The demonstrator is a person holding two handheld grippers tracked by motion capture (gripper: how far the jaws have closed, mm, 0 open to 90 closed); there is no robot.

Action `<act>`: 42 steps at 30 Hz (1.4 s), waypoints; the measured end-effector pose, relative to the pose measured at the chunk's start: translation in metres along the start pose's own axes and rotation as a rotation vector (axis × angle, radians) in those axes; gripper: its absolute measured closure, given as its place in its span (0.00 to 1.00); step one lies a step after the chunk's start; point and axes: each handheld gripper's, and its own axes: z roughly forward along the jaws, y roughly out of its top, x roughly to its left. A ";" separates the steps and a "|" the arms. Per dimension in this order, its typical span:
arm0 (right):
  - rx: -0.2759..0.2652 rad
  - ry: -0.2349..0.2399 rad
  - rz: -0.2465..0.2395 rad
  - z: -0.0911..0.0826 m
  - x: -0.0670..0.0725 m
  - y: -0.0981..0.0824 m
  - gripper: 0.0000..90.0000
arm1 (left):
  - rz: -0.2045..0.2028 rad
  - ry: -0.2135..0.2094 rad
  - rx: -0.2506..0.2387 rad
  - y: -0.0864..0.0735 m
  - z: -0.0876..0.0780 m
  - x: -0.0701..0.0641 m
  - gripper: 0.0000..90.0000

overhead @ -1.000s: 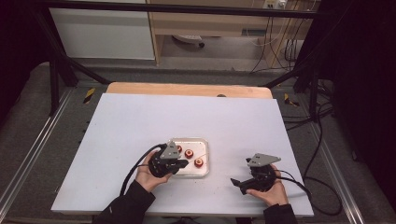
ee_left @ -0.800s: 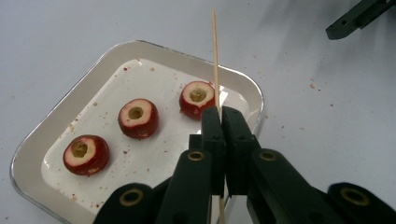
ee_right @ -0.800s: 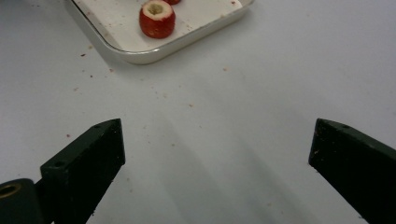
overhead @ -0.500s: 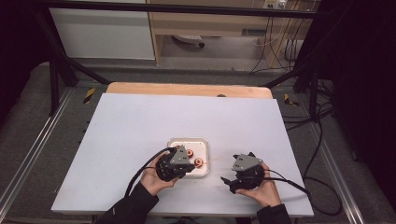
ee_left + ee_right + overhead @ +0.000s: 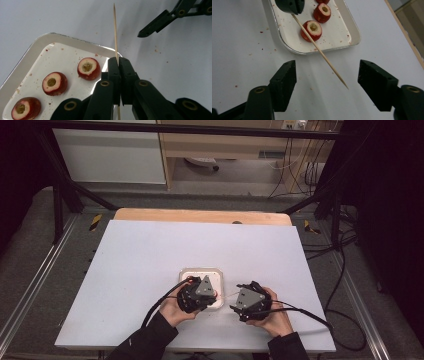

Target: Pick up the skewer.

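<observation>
over white table, thin pointed wooden skewer (image 5: 115, 30).

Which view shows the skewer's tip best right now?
The right gripper view: the skewer runs from the left tongs to its sharp tip between the open right tongs. The left gripper view shows it end-on and foreshortened; the high view shows a faint line.

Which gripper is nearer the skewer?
Left. The left gripper is shut on the skewer; the right gripper is open, jaws just closing, the tip between them untouched.
</observation>
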 end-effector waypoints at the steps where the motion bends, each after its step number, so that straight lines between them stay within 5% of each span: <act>1: 0.005 -0.004 -0.046 0.002 0.001 0.002 0.43 | -0.001 -0.005 0.001 0.001 0.001 0.000 0.98; 11: 0.049 0.008 -0.279 0.012 0.006 0.010 0.61 | 0.008 -0.019 0.013 0.006 0.005 -0.002 0.98; 15: 0.055 0.015 -0.306 0.014 0.009 0.011 0.68 | 0.017 -0.026 0.025 0.009 0.007 -0.005 0.98; 17: 0.061 0.017 -0.376 0.014 0.007 0.012 0.71 | 0.020 -0.030 0.029 0.010 0.008 -0.004 0.98; 21: 0.052 0.030 -0.362 0.016 0.013 0.013 0.80 | 0.023 -0.033 0.033 0.012 0.010 -0.005 0.98; 22: 0.066 0.022 -0.413 0.016 0.011 0.013 0.81 | 0.022 -0.033 0.033 0.012 0.010 -0.005 0.98; 29: 0.074 0.019 -0.505 0.016 0.013 0.013 0.90 | 0.026 -0.040 0.044 0.014 0.014 -0.006 0.98; 42: 0.087 0.010 -0.574 0.015 0.015 0.013 0.98 | 0.003 -0.043 0.064 0.014 0.015 -0.002 0.94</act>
